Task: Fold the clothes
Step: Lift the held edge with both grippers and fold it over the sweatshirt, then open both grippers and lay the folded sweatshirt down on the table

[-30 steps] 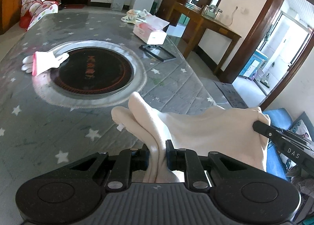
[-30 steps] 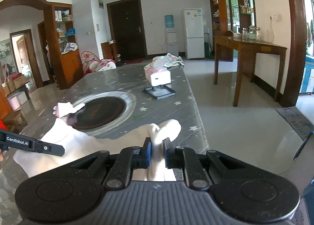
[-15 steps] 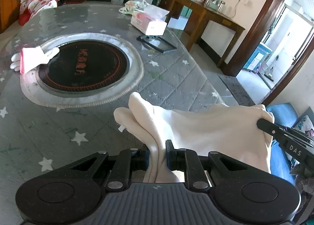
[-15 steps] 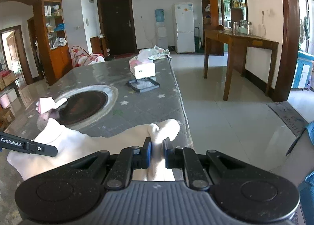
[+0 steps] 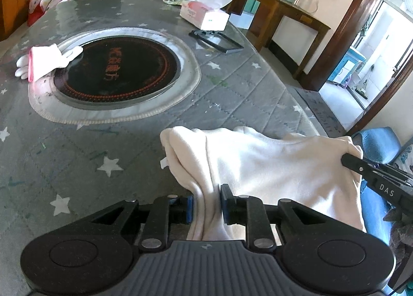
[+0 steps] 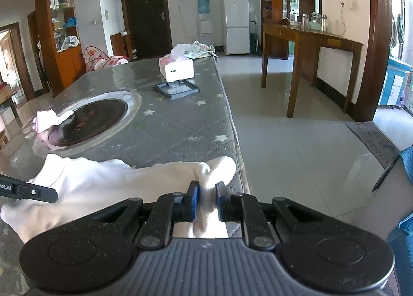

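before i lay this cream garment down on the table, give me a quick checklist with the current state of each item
1. Left gripper shut on the cream garment: ok, cloth is pinched between its pads.
2. Right gripper shut on the other bunched end: ok.
3. Garment stretched flat between the two grippers: not ok, it sags and wrinkles.
4. Landing area on the star-patterned table in front of the garment: ok, bare cover there.
5. Pink-and-white gloves and tissue box out of the way: ok, both lie farther along the table.
6. Whether layers underneath are aligned: cannot tell, hidden below the cloth.
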Demonstrator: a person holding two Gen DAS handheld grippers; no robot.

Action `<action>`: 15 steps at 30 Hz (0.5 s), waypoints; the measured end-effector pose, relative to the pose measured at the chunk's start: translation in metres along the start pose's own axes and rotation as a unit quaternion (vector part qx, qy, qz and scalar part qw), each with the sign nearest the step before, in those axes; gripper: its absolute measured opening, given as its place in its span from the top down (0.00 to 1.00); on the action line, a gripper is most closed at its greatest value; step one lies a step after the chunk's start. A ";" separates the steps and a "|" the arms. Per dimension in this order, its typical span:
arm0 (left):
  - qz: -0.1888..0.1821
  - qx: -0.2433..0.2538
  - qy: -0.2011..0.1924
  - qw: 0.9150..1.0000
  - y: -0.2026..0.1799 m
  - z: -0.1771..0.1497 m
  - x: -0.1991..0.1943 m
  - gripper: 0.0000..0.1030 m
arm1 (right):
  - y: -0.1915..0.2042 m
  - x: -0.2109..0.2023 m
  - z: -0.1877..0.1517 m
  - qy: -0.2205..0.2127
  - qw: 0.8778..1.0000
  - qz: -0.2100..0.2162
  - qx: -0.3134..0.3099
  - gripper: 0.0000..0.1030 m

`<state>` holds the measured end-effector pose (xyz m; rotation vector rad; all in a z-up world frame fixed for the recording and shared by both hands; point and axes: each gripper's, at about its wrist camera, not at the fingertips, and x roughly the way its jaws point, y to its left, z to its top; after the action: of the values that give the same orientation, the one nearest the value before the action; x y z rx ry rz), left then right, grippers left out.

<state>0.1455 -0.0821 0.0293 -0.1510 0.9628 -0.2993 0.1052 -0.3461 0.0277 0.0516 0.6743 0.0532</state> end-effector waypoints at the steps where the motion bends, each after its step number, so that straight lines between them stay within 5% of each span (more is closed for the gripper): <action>1: 0.002 0.001 0.000 1.000 0.000 0.000 0.000 0.73 | 0.000 0.001 0.000 0.001 1.000 -0.001 0.000 0.85; 15: 0.017 -0.006 -0.012 1.000 0.010 -0.004 -0.008 0.53 | 0.014 -0.008 -0.009 -0.004 1.000 0.005 -0.027 0.75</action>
<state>0.1395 -0.0702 0.0309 -0.1483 0.9422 -0.2598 0.0928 -0.3329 0.0265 0.0027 0.6640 0.0809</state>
